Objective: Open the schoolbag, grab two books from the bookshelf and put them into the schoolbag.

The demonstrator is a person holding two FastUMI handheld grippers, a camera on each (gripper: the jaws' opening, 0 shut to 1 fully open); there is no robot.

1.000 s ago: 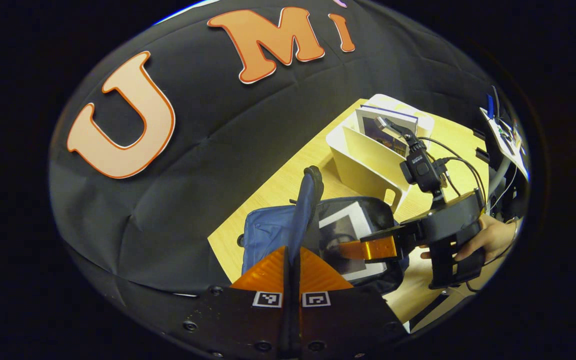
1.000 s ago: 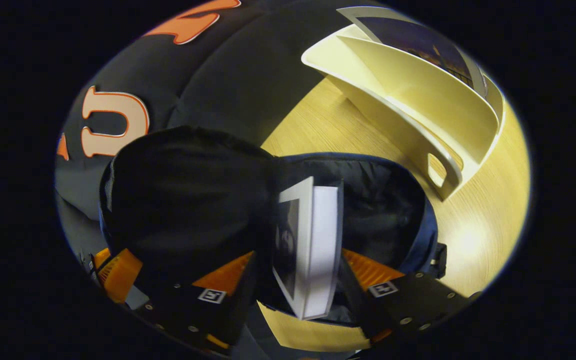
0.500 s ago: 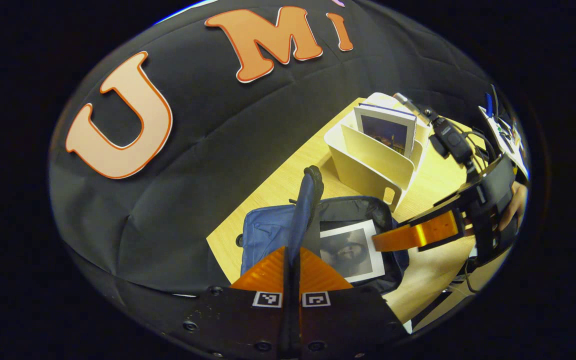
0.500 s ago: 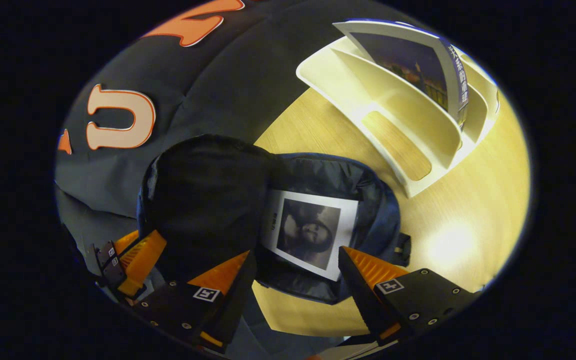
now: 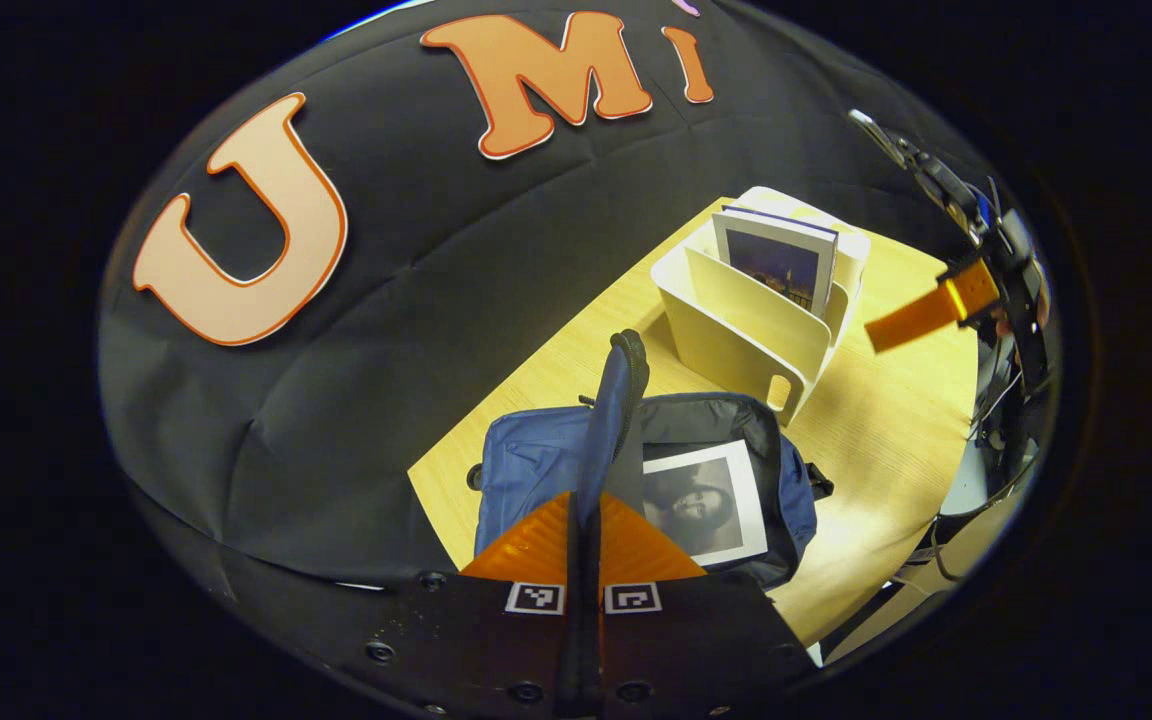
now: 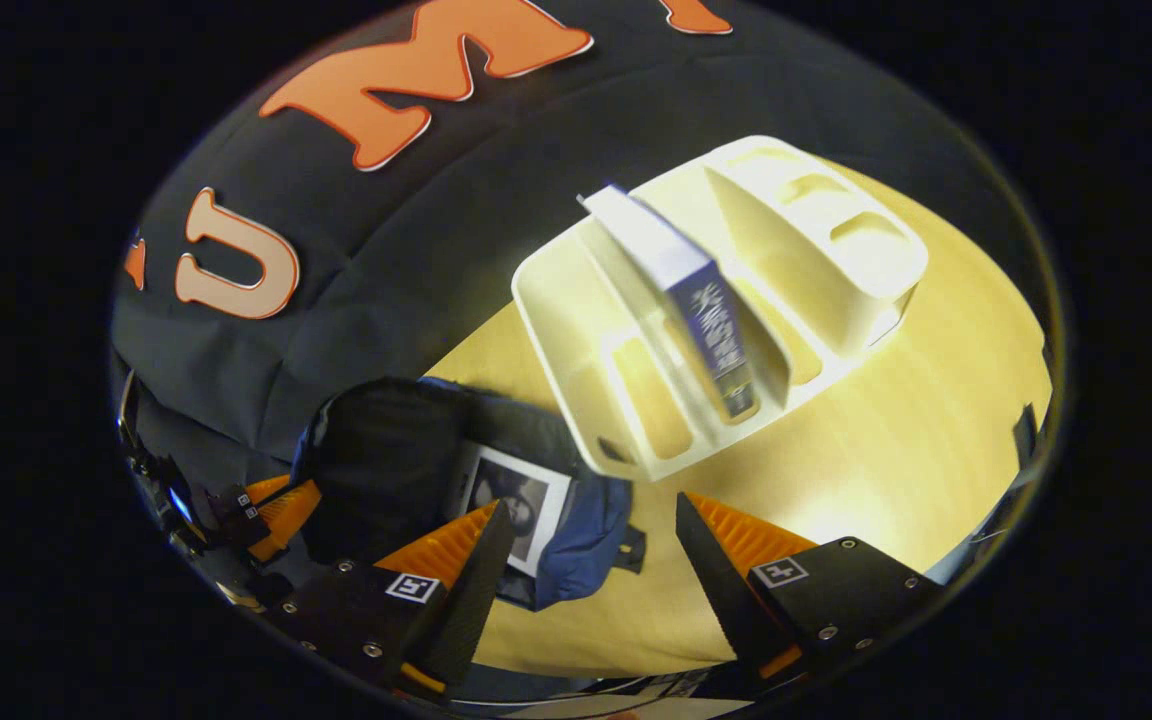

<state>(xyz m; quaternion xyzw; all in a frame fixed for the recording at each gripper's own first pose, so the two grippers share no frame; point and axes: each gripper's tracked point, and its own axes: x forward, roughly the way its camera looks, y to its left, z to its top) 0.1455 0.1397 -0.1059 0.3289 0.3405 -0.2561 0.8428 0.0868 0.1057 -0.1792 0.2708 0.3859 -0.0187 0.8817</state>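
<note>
Above the bookshelf [image 6: 626, 400], the right gripper [image 6: 586, 570], fingers apart and empty, could topple the tilted book [image 6: 701, 320], while the left gripper [image 5: 584, 545], clamped on the schoolbag's flap [image 5: 611, 410], might let it drop shut.

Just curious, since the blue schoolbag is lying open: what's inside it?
One book with a black-and-white portrait cover lies flat in the schoolbag. The raised flap, pinched between the left gripper fingers, hides the rest of the inside, and whatever lies beneath the book is covered.

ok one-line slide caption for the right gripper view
Open right hand-held gripper above the table, facing the bookshelf with one book left; another lies in the schoolbag.
</note>
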